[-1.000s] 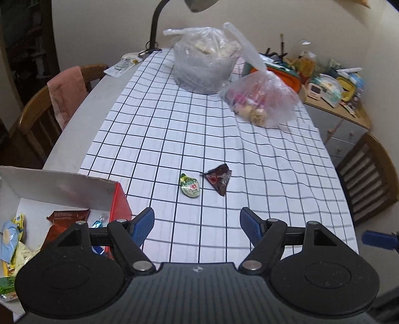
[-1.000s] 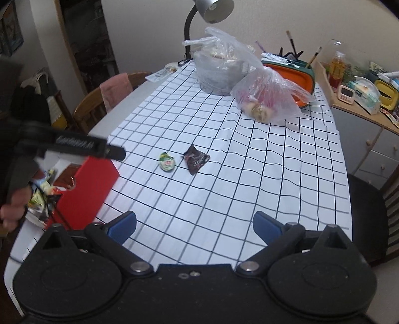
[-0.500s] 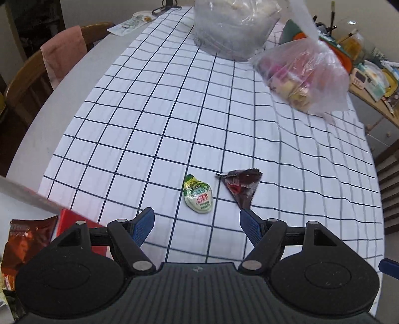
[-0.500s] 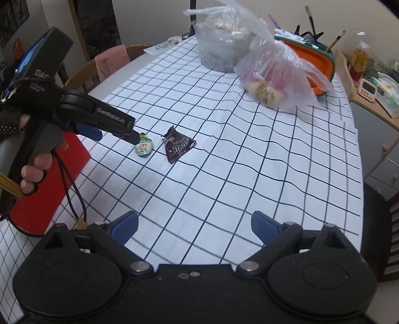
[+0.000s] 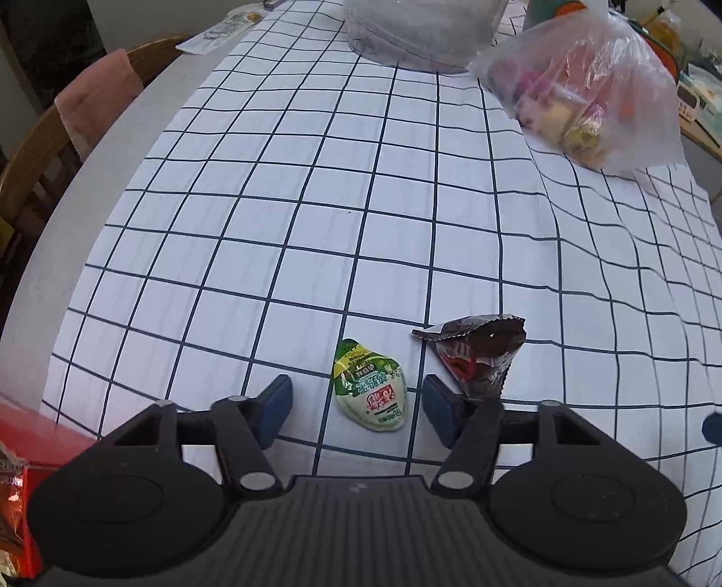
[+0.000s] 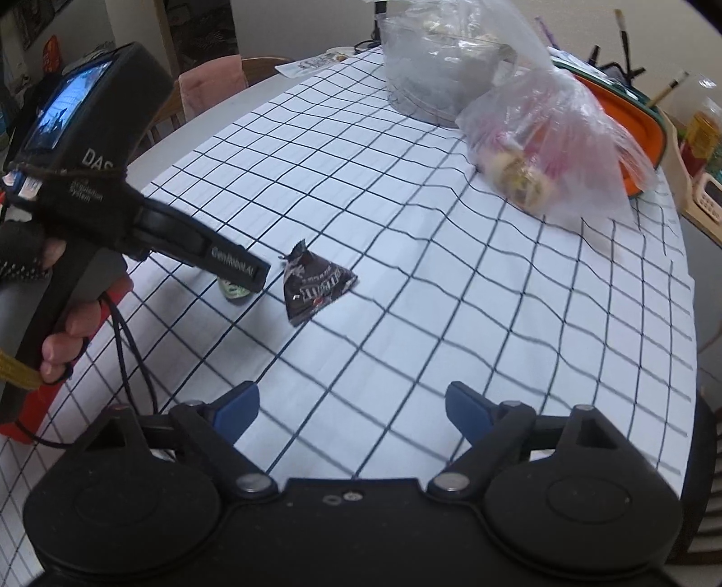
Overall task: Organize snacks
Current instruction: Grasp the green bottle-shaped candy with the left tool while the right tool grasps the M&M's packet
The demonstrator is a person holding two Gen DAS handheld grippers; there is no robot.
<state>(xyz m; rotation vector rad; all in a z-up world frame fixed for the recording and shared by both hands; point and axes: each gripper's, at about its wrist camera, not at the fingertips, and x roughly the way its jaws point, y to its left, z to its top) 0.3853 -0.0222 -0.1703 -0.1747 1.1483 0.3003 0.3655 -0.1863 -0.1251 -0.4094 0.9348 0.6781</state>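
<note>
My left gripper is closing around the green packet, not yet pinching; my right gripper, empty, is closing too; the brown packet waits.

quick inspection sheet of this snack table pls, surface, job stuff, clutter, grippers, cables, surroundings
surface: table under a grid cloth, lying rumpled at the right.
job's things: green packet and brown packet side by side, apart; red box at left edge.
clutter: two plastic bags, orange tub, leaflet.
grippers: left hand-held gripper closing, green packet between the pads, not yet pressed; right hand-held gripper closing on nothing, short of the brown packet.
cables: black cord hanging from the left one.
surroundings: chair with pink cloth, side cabinet.
</note>
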